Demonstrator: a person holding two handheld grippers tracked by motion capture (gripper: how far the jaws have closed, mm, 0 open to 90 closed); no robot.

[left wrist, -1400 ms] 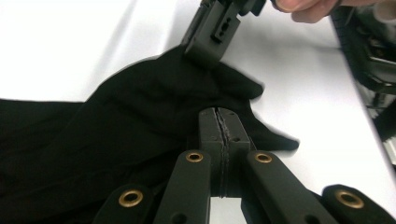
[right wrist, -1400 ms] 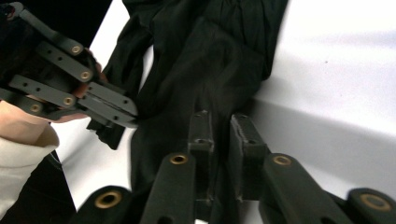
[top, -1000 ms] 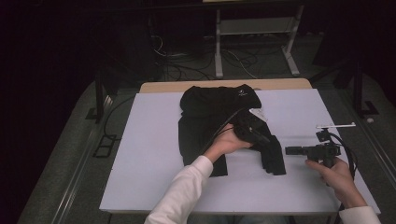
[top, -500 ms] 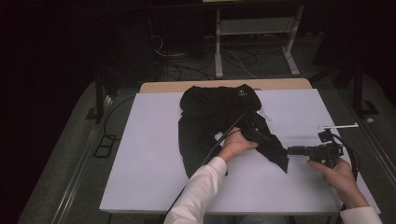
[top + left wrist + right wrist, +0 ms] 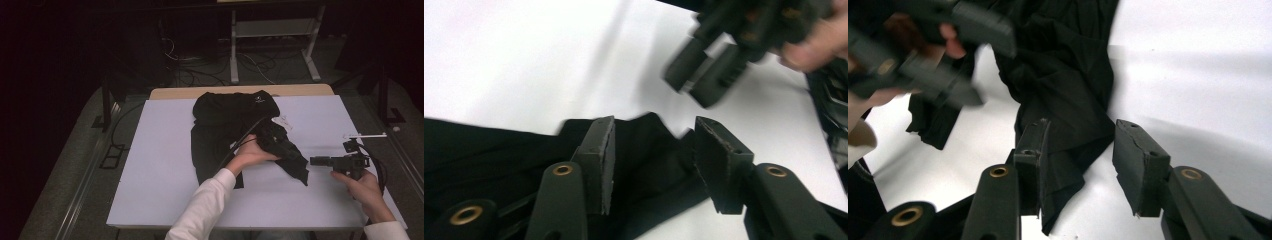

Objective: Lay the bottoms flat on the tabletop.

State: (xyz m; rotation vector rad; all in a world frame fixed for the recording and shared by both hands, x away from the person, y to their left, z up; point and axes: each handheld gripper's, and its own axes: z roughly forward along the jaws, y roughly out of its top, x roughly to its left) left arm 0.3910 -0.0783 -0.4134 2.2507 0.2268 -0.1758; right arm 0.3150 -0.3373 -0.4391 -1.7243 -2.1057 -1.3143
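Note:
A black garment [image 5: 225, 115] lies crumpled on the white table top [image 5: 160, 150]. One flap of it reaches out to the right. My left gripper [image 5: 294, 154] hovers over that flap; in the left gripper view its jaws [image 5: 655, 125] stand open, having just been opening, with the cloth [image 5: 499, 150] lying slack under and between them. My right gripper [image 5: 312, 161] points left at the flap's tip. Its jaws [image 5: 1082, 125] are open too and have just been opening, with the cloth's corner [image 5: 1063, 75] below them and no pad pressing on it.
A small white tag [image 5: 282, 121] lies beside the garment. The table's wooden edge [image 5: 200, 92] runs along the back, and beyond it are floor cables and a metal frame [image 5: 235, 45]. Bare white surface spreads left of the garment and along the front.
My left hand has shifted right and drawn the garment's flap out toward the right gripper. The left jaws have since opened and let the cloth go. The right hand has stayed put.

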